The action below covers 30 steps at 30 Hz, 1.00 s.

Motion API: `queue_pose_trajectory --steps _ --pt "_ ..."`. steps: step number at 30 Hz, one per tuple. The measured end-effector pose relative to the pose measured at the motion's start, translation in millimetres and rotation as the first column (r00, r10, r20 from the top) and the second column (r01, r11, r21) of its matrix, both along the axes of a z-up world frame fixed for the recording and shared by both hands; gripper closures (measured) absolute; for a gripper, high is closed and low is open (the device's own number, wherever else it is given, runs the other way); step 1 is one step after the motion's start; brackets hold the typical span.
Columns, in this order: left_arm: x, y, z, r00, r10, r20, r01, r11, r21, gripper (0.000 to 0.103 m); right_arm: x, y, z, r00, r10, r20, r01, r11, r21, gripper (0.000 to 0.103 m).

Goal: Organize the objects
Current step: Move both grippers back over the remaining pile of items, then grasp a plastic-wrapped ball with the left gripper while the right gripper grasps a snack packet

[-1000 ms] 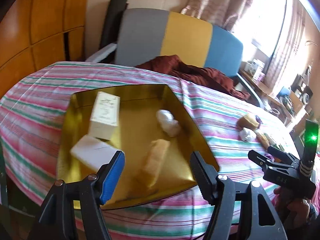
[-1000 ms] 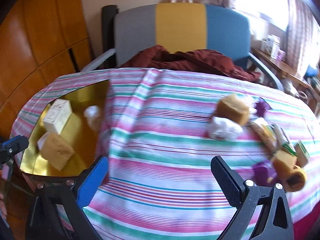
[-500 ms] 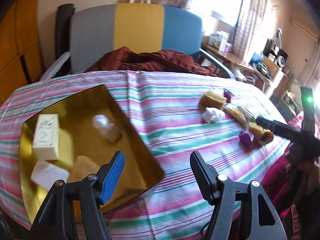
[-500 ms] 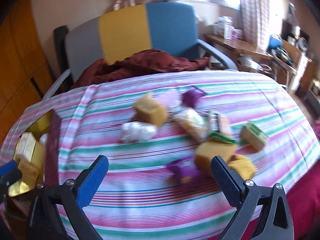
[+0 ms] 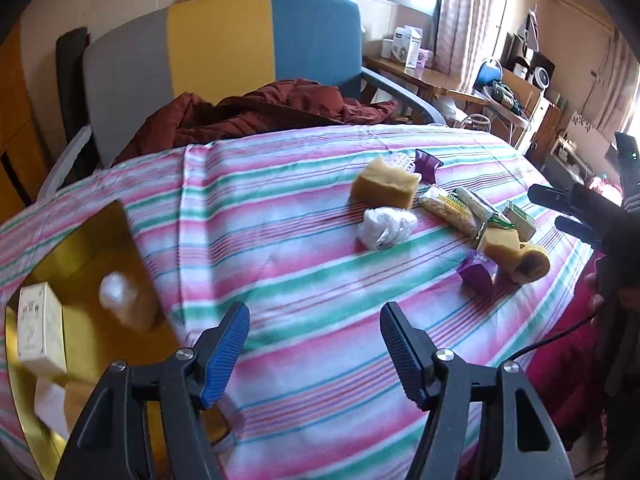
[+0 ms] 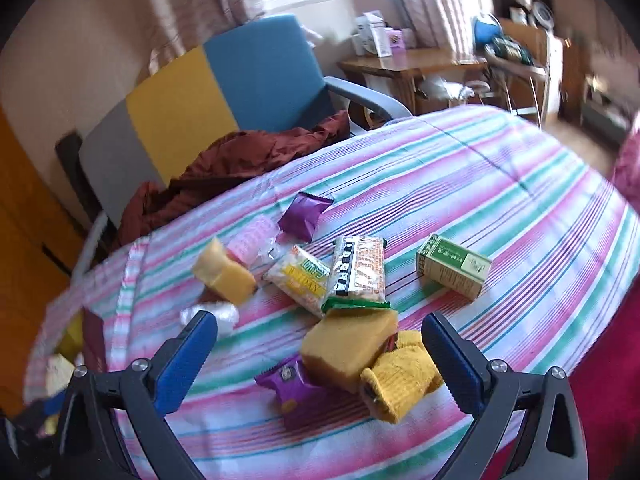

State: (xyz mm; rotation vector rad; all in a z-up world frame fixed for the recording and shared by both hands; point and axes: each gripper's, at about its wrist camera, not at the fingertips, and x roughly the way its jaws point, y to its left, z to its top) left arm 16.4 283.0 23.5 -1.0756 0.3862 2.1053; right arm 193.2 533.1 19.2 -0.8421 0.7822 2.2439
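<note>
Two spongy yellow blocks [image 6: 347, 345], crinkly purple packet [image 6: 289, 390], possibly foil.

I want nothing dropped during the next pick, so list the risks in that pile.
The yellow sponge leans on the yellow sock and a purple packet; the open right gripper may grab several. The gold tray sits near the table edge, so drops could tip it.

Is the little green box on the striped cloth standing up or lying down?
Lying down. In the right wrist view the green box rests on a long side on the striped tablecloth, a printed face up, apart from the snack packets.
</note>
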Motion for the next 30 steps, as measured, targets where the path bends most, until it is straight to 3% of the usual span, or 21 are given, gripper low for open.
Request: queue_pose_trajectory --steps 6,12,24,30 --pt "4 27 5 0.998 -0.044 -0.034 0.044 0.999 0.0 0.035 9 12 -1 0.996 -0.052 -0.068 0.05 0.998 -0.034 0.0" --pt "-1 54 -5 0.997 -0.078 -0.015 0.078 0.997 -0.023 0.035 11 12 -1 0.994 -0.05 -0.092 0.047 0.998 -0.042 0.0" --pt "-41 107 -44 0.985 -0.066 0.158 0.064 0.998 0.015 0.034 7 12 -5 0.995 -0.017 -0.095 0.012 0.998 -0.057 0.0" --pt "-49 142 -57 0.984 -0.065 0.166 0.068 0.998 -0.009 0.025 3 11 -7 0.996 0.002 -0.093 -0.008 0.998 -0.068 0.0"
